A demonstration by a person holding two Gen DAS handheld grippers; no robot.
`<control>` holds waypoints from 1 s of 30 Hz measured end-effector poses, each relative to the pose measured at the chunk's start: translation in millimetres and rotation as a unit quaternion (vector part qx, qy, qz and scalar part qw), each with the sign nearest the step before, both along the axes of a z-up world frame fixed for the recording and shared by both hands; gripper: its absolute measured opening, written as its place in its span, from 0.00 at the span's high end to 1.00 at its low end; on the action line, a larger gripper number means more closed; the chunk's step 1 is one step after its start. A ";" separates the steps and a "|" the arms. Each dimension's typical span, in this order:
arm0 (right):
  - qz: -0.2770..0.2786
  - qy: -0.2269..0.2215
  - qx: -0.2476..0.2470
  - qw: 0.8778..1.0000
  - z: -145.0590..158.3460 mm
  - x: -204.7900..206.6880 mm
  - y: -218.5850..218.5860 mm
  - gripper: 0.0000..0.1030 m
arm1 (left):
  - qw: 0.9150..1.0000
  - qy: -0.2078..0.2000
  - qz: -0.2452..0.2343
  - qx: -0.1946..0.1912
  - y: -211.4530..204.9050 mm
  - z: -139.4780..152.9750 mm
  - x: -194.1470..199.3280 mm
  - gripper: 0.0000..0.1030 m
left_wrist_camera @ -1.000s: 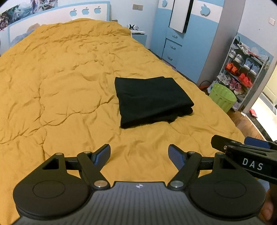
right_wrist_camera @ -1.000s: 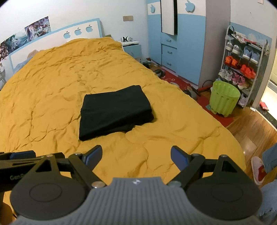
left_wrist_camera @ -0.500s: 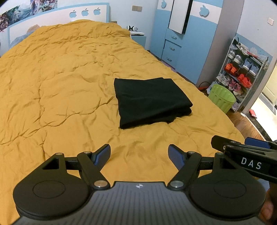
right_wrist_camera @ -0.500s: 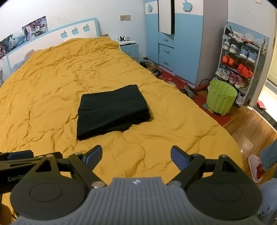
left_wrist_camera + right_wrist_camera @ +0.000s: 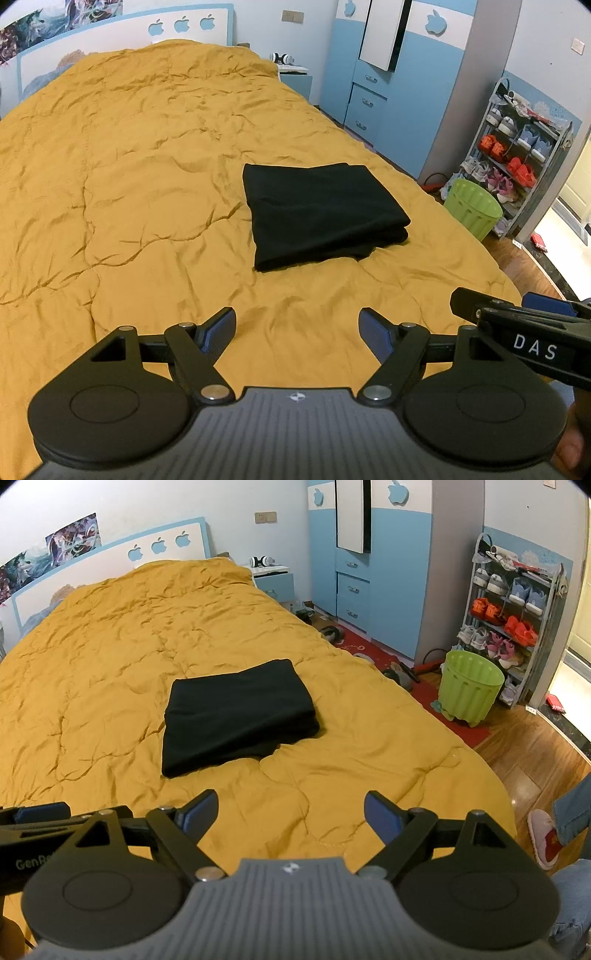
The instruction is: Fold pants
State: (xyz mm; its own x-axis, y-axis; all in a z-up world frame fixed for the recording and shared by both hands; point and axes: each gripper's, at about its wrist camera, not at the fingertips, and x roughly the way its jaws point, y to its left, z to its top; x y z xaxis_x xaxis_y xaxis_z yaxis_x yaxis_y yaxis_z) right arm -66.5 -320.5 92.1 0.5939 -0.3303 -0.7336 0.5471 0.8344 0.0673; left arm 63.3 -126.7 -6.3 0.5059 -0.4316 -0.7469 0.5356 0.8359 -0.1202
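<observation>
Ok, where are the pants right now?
The pants lie folded on the yellow quilt, ahead of both open grippers and touching neither. In the right wrist view they sit left of centre, with the green bin on the floor beyond the bed's right edge.

your left gripper [image 5: 297, 328] is matte black: two round discs, angled link arms with silver screw heads, blue ribbed pads [image 5: 373, 330] on the fingertips, and a dark grey ribbed housing bearing a small round emblem. your right gripper [image 5: 291, 814] is built the same, with a lighter grey housing. white lettering "das" marks its side in the left view. you wear blue jeans [image 5: 574, 808] and a pink-and-red slipper [image 5: 543, 843].
</observation>
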 end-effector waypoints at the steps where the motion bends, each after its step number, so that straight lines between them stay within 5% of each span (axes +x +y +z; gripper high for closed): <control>1: 0.000 0.000 -0.001 1.000 0.1 0.0 0.0 0.20 | 1.000 0.000 0.000 0.000 0.0 -0.1 0.0 0.14; 30: -0.011 0.006 -0.002 1.000 -4.0 -0.5 4.8 0.20 | 1.000 0.004 -0.001 -0.005 -4.0 -3.8 -6.3 0.15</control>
State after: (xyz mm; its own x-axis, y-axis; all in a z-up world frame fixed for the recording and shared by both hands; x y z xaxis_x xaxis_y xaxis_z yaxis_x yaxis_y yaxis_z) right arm -67.0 -315.7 88.1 0.5767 -0.3464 -0.7398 0.5667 0.8219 0.0570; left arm 57.0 -130.7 -10.1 0.4992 -0.4401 -0.7464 0.5361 0.8336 -0.1329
